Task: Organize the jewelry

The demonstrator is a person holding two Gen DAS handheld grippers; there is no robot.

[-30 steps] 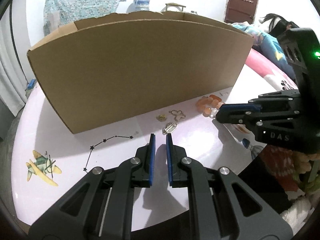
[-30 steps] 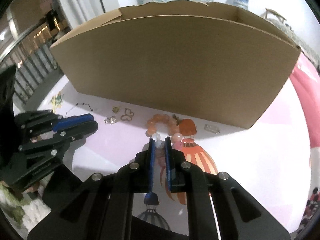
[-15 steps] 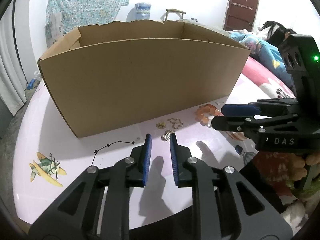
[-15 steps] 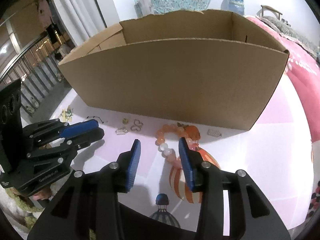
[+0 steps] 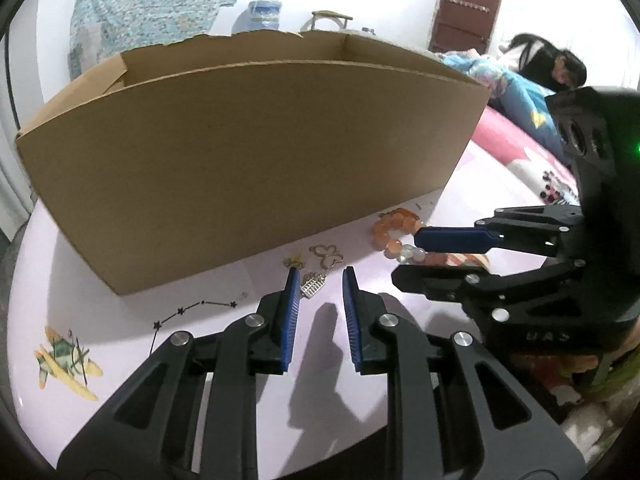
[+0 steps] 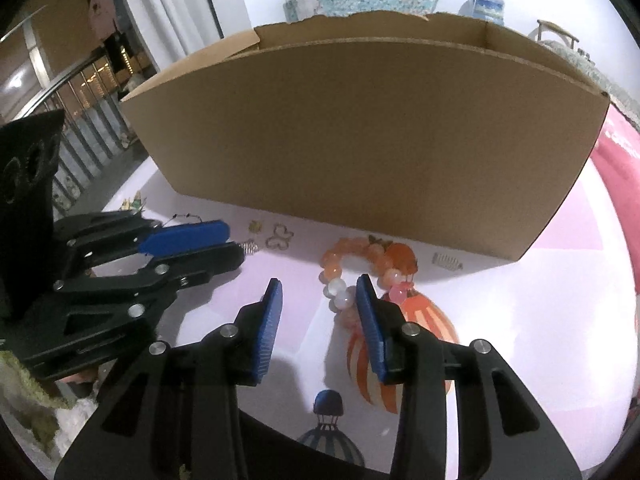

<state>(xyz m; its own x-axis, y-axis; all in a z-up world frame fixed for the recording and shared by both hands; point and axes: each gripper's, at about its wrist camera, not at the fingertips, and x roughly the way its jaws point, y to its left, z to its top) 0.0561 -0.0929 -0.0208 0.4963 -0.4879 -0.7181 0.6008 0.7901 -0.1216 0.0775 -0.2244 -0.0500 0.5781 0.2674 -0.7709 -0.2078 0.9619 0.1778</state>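
Left wrist view: left tongs (image 5: 319, 280) point down at the desk (image 5: 100, 280), jaws parted and empty, having opened over the last second. A silver charm (image 5: 313, 284) lies just past the tips, between them. Beyond it sit a butterfly charm (image 5: 329, 256) and a small gold charm (image 5: 295, 262); a black chain (image 5: 192, 309) trails off to the left. Box (image 5: 248, 168) stands open-topped behind all of it. Right tongs (image 5: 404, 260) come in from the right, tips at the bracelet (image 5: 394, 232).

Right wrist view: right tongs (image 6: 319, 286) wider apart, also just opened, gripping nothing. Bracelet (image 6: 352, 268) lies on the desk, its near beads just inside the right pad (image 6: 370, 320), not pinched. A silver clip (image 6: 446, 261) rests near the box (image 6: 360, 140) wall.

Step, as I judge it: both tongs are set for a pickup, none lifted yet. Next move likely calls for lowering each pair until the piece sits squarely between the pads, closing, then carrying it over the box rim. The thin charm needs the tips right at the desk
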